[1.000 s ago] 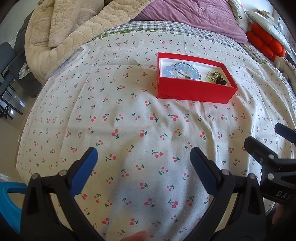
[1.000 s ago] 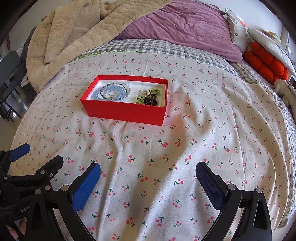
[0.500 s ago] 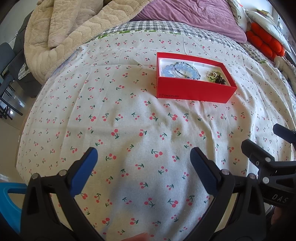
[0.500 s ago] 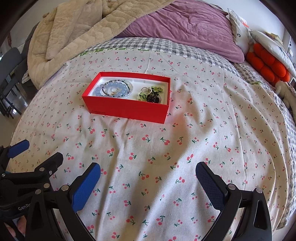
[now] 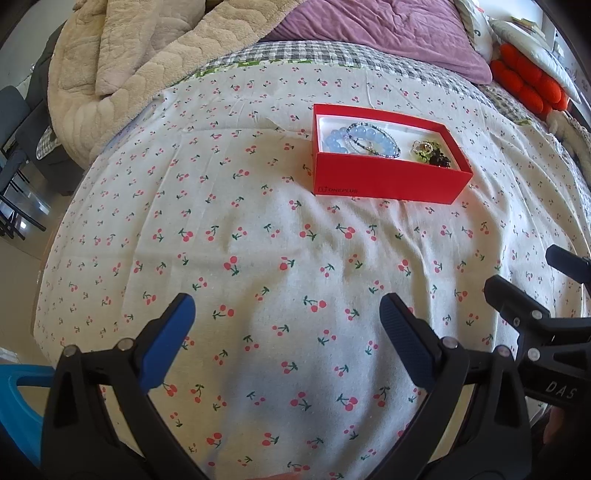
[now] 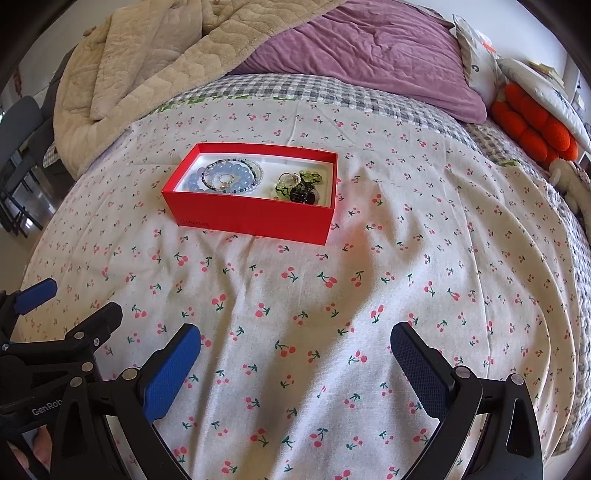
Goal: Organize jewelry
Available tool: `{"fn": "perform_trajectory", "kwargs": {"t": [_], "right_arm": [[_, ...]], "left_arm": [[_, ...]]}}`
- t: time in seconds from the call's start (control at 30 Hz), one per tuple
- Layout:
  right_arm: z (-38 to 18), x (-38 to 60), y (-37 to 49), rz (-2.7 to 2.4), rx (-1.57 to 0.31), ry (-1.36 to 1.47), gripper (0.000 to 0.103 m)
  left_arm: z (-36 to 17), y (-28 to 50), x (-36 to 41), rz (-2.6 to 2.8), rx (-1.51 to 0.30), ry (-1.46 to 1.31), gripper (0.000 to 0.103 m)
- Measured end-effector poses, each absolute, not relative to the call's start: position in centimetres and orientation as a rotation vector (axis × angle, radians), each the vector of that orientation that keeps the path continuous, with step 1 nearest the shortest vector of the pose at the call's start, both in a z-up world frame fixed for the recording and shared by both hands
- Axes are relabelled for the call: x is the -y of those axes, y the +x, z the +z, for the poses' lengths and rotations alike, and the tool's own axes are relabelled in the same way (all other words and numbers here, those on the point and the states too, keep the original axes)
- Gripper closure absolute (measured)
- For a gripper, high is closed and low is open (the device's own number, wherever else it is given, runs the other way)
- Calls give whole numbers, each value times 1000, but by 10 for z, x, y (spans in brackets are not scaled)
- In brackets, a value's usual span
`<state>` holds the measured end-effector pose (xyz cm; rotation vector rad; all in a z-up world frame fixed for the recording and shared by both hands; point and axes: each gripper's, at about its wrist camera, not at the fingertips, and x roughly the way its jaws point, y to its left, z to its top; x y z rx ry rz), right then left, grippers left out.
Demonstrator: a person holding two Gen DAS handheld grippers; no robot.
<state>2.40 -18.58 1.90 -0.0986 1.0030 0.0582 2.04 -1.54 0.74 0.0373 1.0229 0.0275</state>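
Note:
An open red box (image 5: 384, 181) (image 6: 251, 216) sits on the cherry-print bedsheet (image 5: 258, 229) (image 6: 406, 258). Inside it lie light blue bead bracelets (image 5: 364, 138) (image 6: 225, 179) on the left and green and black jewelry pieces (image 5: 430, 152) (image 6: 299, 186) on the right. My left gripper (image 5: 286, 317) is open and empty, low over the sheet, well short of the box. My right gripper (image 6: 295, 347) is open and empty too, also short of the box. Each gripper's body shows at the edge of the other's view.
A beige quilt (image 5: 122, 62) (image 6: 147, 66) is heaped at the back left and a purple blanket (image 5: 376, 22) (image 6: 369, 48) at the back. Orange cushions (image 5: 528, 81) (image 6: 532, 129) lie at the far right. A chair (image 5: 14, 155) stands left of the bed.
Both grippers have moved a little closer to the red box, which now looks larger and lower in the right wrist view. Both stay open and empty.

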Motion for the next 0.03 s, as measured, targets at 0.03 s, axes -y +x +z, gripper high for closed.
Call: {"fn": "perform_trajectory", "kwargs": {"t": [0.03], "right_arm": [[19, 186, 24, 59, -1003, -100, 0]], "left_arm": [[8, 20, 15, 23, -1021, 40, 3]]}}
